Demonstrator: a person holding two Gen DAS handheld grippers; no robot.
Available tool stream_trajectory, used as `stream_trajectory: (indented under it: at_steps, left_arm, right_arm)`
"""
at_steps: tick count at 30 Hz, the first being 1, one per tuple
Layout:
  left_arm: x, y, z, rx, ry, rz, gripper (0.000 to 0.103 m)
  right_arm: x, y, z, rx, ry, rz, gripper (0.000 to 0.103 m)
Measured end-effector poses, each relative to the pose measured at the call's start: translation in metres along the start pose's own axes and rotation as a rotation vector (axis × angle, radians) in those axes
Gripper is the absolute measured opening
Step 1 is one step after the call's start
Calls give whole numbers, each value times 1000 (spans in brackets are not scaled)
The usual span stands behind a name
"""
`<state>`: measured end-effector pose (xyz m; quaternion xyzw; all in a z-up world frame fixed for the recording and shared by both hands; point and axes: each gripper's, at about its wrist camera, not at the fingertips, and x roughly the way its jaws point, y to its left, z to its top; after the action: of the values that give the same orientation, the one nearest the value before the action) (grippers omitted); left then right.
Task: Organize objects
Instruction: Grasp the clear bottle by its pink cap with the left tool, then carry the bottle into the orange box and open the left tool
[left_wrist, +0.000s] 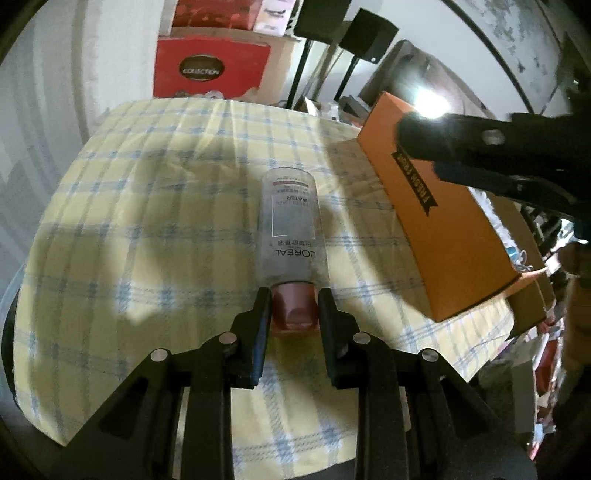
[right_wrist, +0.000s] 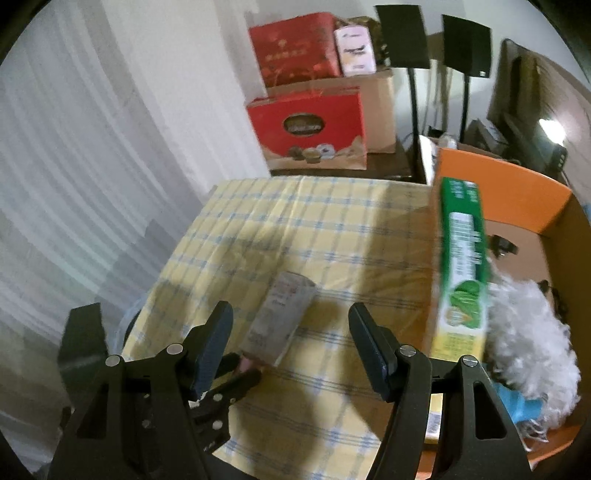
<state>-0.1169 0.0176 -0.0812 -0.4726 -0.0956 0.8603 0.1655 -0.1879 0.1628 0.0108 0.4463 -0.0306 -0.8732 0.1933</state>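
A clear L'Oreal bottle (left_wrist: 290, 225) with a pink cap (left_wrist: 294, 308) lies on the yellow checked tablecloth (left_wrist: 147, 221). My left gripper (left_wrist: 294, 299) is shut on the pink cap. The bottle also shows in the right wrist view (right_wrist: 280, 319), with the left gripper (right_wrist: 243, 367) at its near end. My right gripper (right_wrist: 291, 332) is open and empty above the cloth. In the left wrist view it (left_wrist: 480, 155) hangs over the orange box (left_wrist: 436, 218). The orange box (right_wrist: 517, 184) holds a green carton (right_wrist: 461, 266) and a white fluffy duster (right_wrist: 528, 328).
Red gift boxes (right_wrist: 306, 125) and cardboard cartons stand on a dark cabinet behind the table. Two black speakers on stands (right_wrist: 465, 44) are at the back right. A white curtain (right_wrist: 74, 184) hangs on the left. The table edge runs close on the left.
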Motion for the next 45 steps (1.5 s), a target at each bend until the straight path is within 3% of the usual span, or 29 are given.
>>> stream_trajectory:
  at_steps: [7,15,24,35,45]
  left_arm:
    - [-6,6,-4,-32,0,-10,23]
    - [-5,14,-5,-67,0,-49,24]
    - [0,15,-7,-69,8,-77,25]
    - [4,16,-10,-70,4,-80,25]
    - [-14,-1,4,-41,-32,-83,25]
  right_arm:
    - [34,21,-3,-51,43,-57,68]
    - [71,15,-10,-21,103,-61,68]
    - [93,6,-18,57,156,60,54]
    - [95,2,-19,112,159,111,51]
    - [68,0,-5,98,116,114,51]
